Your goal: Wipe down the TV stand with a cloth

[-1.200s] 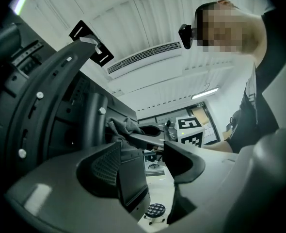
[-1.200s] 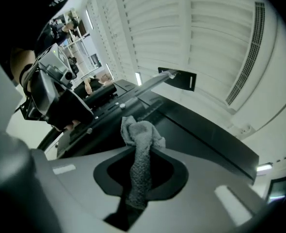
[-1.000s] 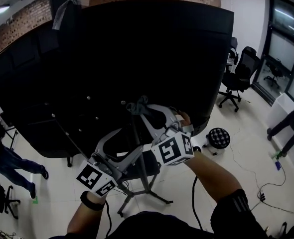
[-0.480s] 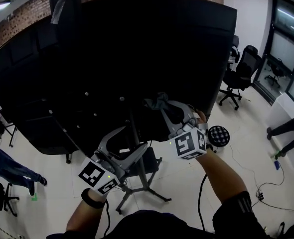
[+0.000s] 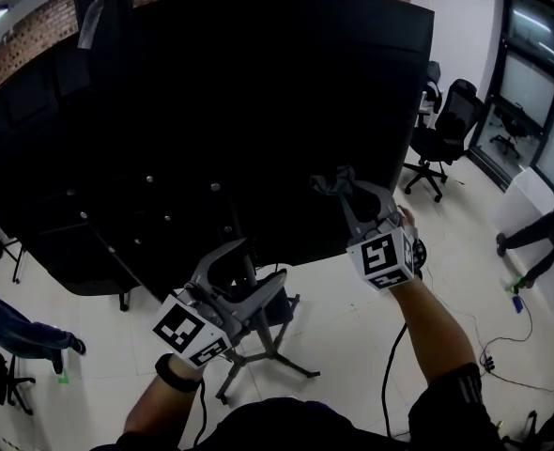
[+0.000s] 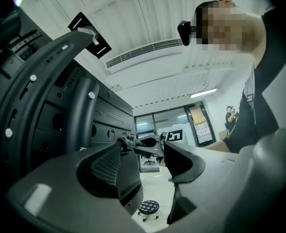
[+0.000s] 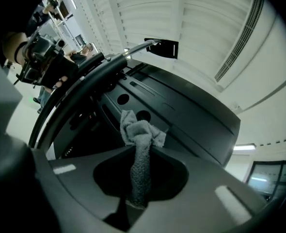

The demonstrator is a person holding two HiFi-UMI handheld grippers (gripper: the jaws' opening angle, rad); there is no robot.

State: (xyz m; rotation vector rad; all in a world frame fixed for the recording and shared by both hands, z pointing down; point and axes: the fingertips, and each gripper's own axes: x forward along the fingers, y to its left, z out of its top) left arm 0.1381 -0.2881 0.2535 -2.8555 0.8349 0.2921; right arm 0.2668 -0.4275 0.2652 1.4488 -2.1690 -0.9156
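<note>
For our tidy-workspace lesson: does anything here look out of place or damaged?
A grey strip, seemingly tape, hangs loose at the TV's top left corner in the head view. Otherwise nothing stands out; the right claw holds the cloth.

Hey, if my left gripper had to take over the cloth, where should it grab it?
Probably the bunched wad of the cloth sticking out past the jaws of the right gripper, approached from the tip end, facing that gripper. The rest is a thin strip pinched between those jaws. The left gripper is open.
</note>
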